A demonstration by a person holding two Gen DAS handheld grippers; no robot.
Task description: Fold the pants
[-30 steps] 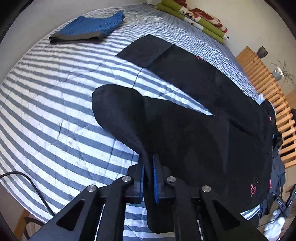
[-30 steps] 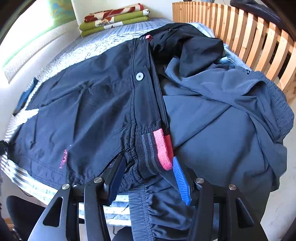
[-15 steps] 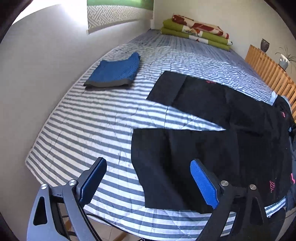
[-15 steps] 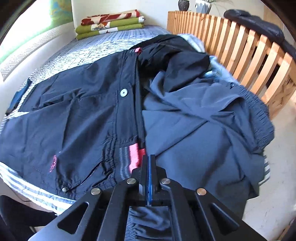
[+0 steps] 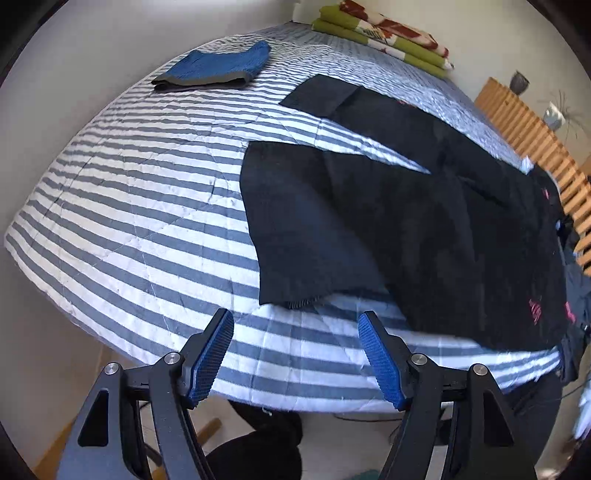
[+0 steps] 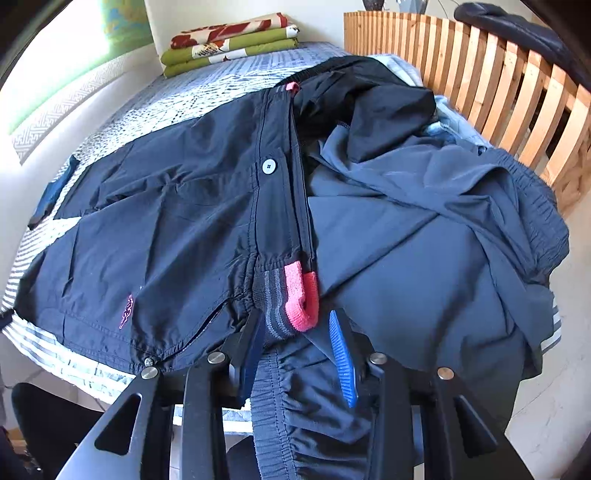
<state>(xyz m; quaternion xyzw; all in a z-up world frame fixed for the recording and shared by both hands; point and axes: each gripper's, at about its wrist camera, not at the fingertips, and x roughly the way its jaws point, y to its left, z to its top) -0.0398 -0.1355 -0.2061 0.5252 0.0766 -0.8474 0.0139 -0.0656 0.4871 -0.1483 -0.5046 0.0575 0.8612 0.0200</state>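
Black pants (image 5: 424, 229) with pink logos lie spread on the striped bedspread (image 5: 147, 184), both legs flat and reaching toward the far left. My left gripper (image 5: 295, 354) hovers over the near bed edge, just short of the nearer leg's hem. Its jaws are closing and nothing is between them. In the right wrist view, the pants (image 6: 177, 236) show their button fly and waistband. The waistband's grey-striped, pink-tipped end (image 6: 295, 295) lies between the jaws of my right gripper (image 6: 293, 317), which are opening; the right pad stands clear of it.
A heap of dark blue-grey garments (image 6: 424, 229) lies right of the pants, against a wooden slatted footboard (image 6: 498, 85). A folded blue towel (image 5: 218, 64) sits far left on the bed. Folded green and red blankets (image 5: 384, 33) lie at the head.
My left gripper let go of the pant leg, which now lies flat, and drew back to the bed's near edge. My right gripper shut beside the waistband end, then spread again around it.
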